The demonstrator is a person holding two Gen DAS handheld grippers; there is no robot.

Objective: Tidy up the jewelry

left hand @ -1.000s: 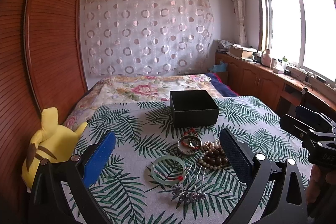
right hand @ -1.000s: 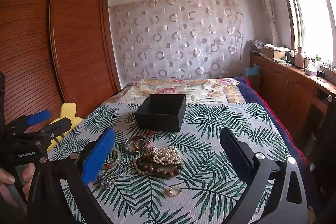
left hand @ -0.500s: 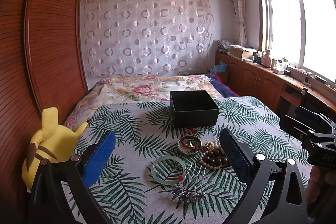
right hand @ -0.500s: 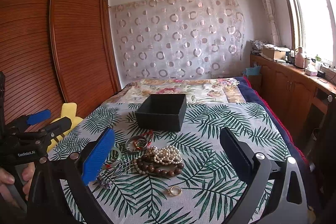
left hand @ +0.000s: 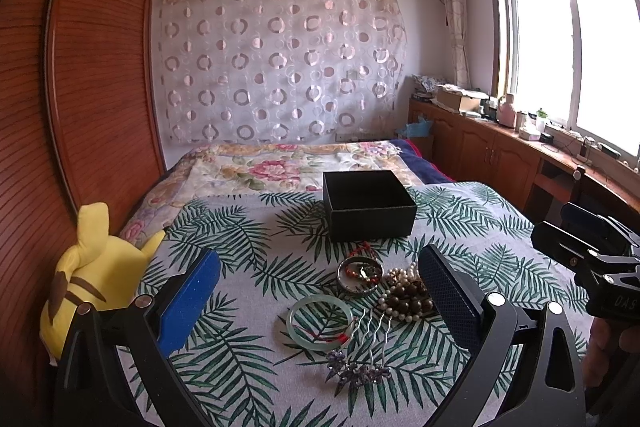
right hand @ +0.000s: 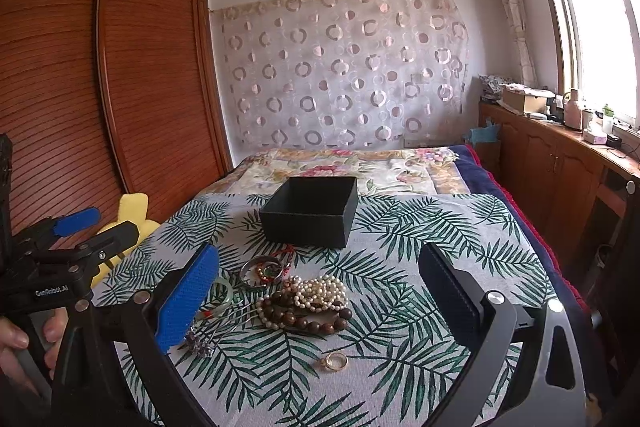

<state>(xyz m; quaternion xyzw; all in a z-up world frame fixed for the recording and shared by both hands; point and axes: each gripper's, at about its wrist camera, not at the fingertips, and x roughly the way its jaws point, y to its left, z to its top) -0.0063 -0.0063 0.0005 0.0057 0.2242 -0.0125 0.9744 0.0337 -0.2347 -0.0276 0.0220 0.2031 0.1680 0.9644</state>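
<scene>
An open black box (left hand: pixel 368 205) (right hand: pixel 310 211) stands on the palm-leaf cloth. Nearer lies loose jewelry: a green jade bangle (left hand: pixel 320 321) (right hand: pixel 224 295), a silver bangle with red cord (left hand: pixel 359 274) (right hand: pixel 264 269), pearl beads (right hand: pixel 320 289), brown wooden beads (left hand: pixel 408 301) (right hand: pixel 304 317), purple-flowered hairpins (left hand: pixel 362 367) (right hand: pixel 200 341) and a gold ring (right hand: pixel 334 361). My left gripper (left hand: pixel 320 299) is open and empty above the jade bangle. My right gripper (right hand: pixel 318 297) is open and empty above the beads. Each gripper shows at the other view's edge, the right gripper (left hand: pixel 592 263) and the left gripper (right hand: pixel 76 239).
A yellow plush toy (left hand: pixel 92 275) (right hand: pixel 128 215) lies at the cloth's left edge against the wooden wardrobe (left hand: pixel 80 87). A floral bedspread (left hand: pixel 288 167) lies behind the box. Wooden cabinets (right hand: pixel 560 163) with clutter run along the right under the window.
</scene>
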